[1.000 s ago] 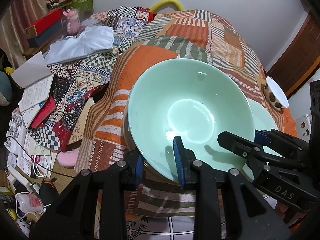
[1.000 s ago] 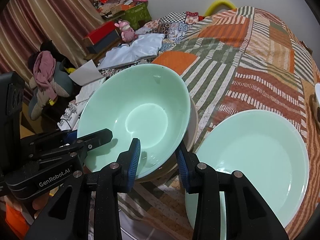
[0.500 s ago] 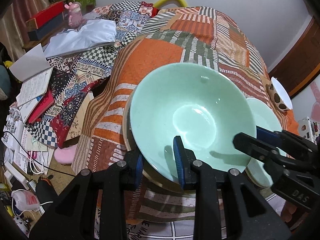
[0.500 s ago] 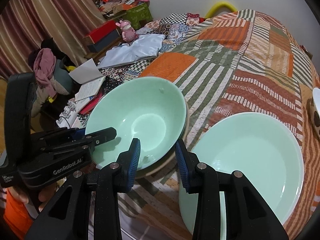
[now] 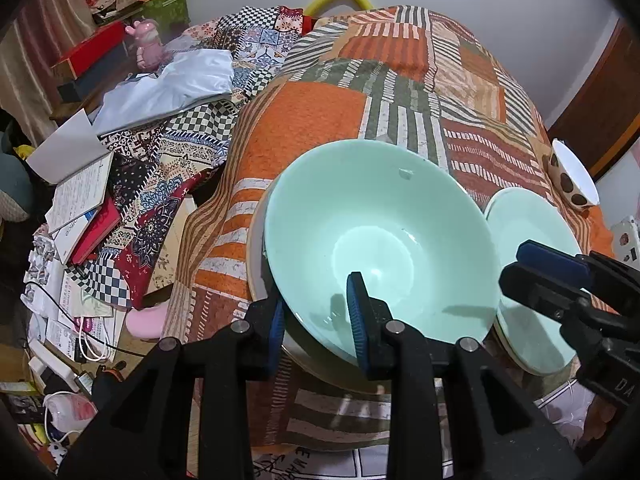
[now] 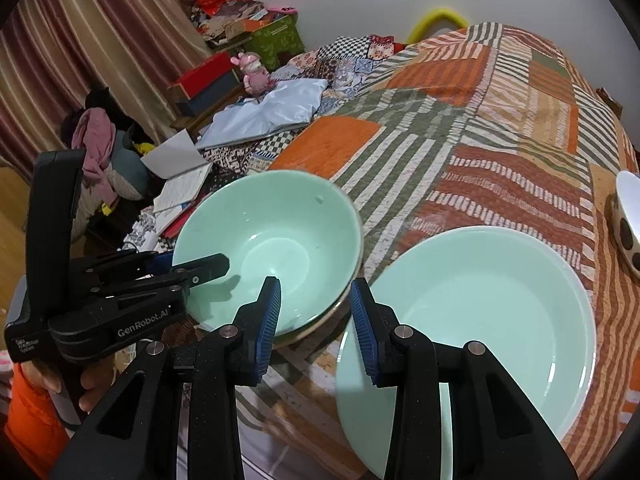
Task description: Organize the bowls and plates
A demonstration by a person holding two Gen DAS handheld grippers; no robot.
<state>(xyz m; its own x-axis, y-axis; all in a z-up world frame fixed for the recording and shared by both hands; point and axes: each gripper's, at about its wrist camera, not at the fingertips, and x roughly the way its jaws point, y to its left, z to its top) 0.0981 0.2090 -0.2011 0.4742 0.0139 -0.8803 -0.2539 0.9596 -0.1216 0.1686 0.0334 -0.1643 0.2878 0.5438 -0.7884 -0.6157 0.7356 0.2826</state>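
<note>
A mint green bowl (image 5: 380,232) sits nested in a cream bowl (image 5: 256,256) on the patchwork quilt. My left gripper (image 5: 316,312) straddles the green bowl's near rim, one finger inside and one outside, the jaws apart with a gap at the rim. The bowl also shows in the right wrist view (image 6: 272,240), with the left gripper (image 6: 200,270) at its left rim. A mint green plate (image 6: 472,320) lies to the right of the bowls. My right gripper (image 6: 316,316) is open and empty, hovering between bowl and plate.
A white bowl with brown spots (image 5: 572,180) stands at the quilt's far right edge. Books and papers (image 5: 76,196), cloths and cables lie on the floor at left. A pink toy (image 6: 254,72) and boxes stand beyond.
The green bowl has come down and now rests level in the cream bowl. The right gripper has drawn back from the bowl's rim toward the plate.
</note>
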